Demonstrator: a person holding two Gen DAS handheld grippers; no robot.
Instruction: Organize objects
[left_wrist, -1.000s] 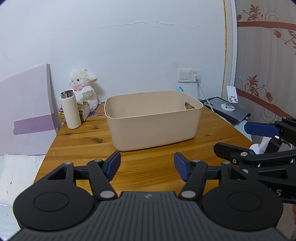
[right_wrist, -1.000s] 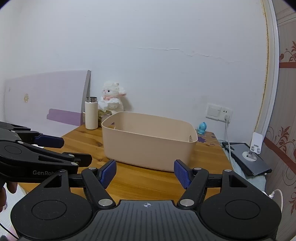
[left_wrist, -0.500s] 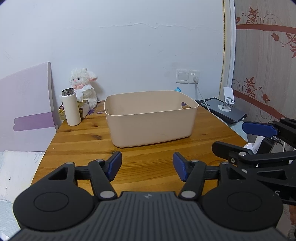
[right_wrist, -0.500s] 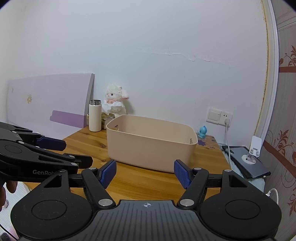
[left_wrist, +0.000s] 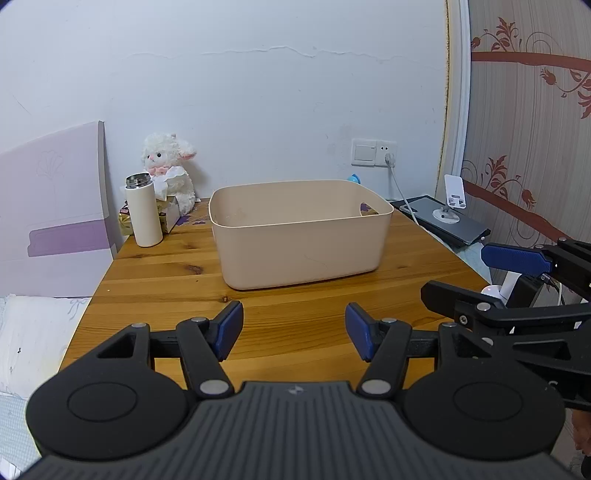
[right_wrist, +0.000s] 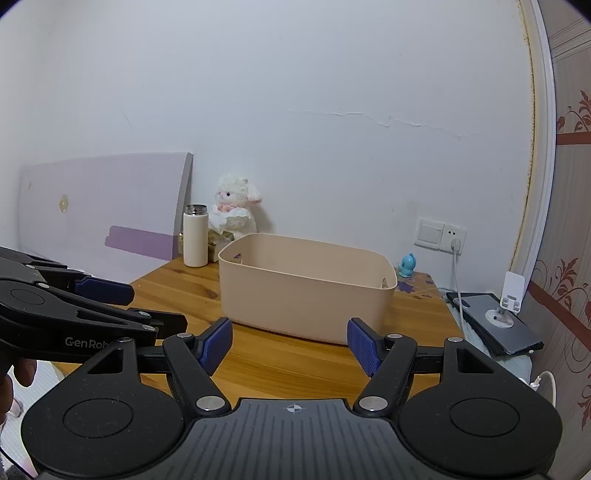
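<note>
A beige plastic bin (left_wrist: 299, 240) stands in the middle of the wooden table (left_wrist: 166, 280); it also shows in the right wrist view (right_wrist: 306, 295). A white thermos (left_wrist: 144, 210) and a white plush lamb (left_wrist: 170, 170) stand at the back left corner, with a tissue box under the lamb. A small blue toy (right_wrist: 406, 265) sits at the back right. My left gripper (left_wrist: 293, 332) is open and empty over the table's near edge. My right gripper (right_wrist: 291, 347) is open and empty, to the right of the left one.
A lilac board (left_wrist: 51, 206) leans against the wall at left. A tablet with a white phone stand (left_wrist: 452, 218) lies off the table's right side. A wall socket with a white cable (left_wrist: 391, 162) is behind the bin. White bedding (left_wrist: 33, 332) lies at lower left.
Both grippers have drawn back from the table and risen a little, so the bin looks smaller and farther. Both stay open.
</note>
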